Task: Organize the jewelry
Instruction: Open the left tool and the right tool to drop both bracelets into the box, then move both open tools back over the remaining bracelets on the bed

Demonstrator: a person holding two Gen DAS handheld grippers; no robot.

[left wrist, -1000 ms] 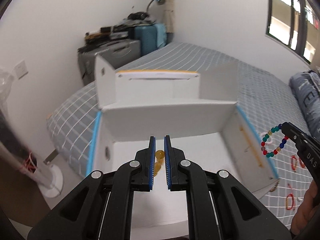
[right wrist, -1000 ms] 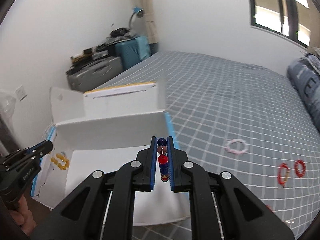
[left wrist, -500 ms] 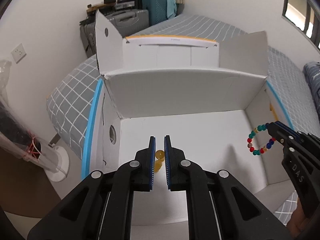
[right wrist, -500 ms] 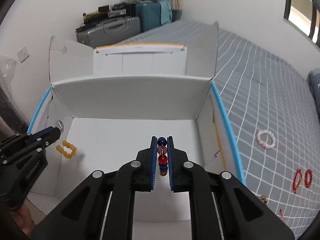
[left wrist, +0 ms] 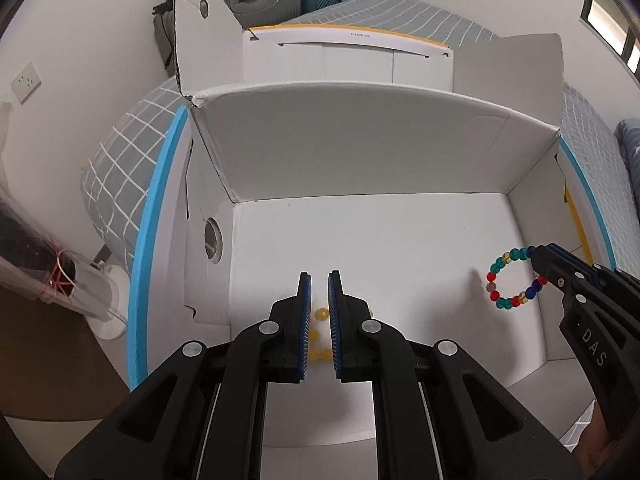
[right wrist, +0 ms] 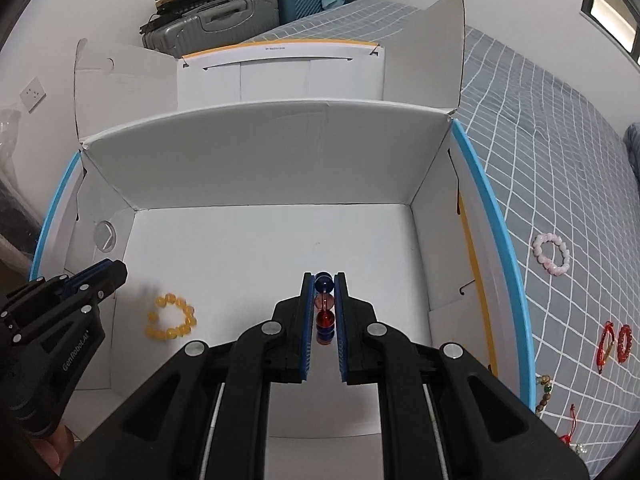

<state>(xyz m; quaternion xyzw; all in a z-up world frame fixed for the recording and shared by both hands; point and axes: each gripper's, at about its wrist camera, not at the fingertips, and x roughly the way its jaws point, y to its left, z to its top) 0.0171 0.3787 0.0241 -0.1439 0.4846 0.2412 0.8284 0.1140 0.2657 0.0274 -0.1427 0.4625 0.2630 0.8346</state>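
— Grey checked bedding filled the right side of the right wrist view, and luggage was stacked against the wall at the top. What sat on the bed?

— An open white box with blue-edged sides, its flaps standing up at the back. It took up the middle of both views.

— And what was in it?

— A yellow bead bracelet lay on the box floor at the lower left of the right wrist view, just beside the tip of the left gripper. That gripper's fingers were parted by a narrow gap and held nothing; a few yellow beads showed through the gap in its own view.

— And the other bracelet?

— The multicoloured bead bracelet was pinched in the right gripper, whose fingers pressed on its beads. In the left wrist view it hung as a ring at the right of the frame, above the box floor and near the right wall.

— Anything outside the box?

— On the bedding at the right of the right wrist view lay a pink bead bracelet, and lower down two red bracelets side by side. Smaller pieces sat near the lower right edge, too small to identify.
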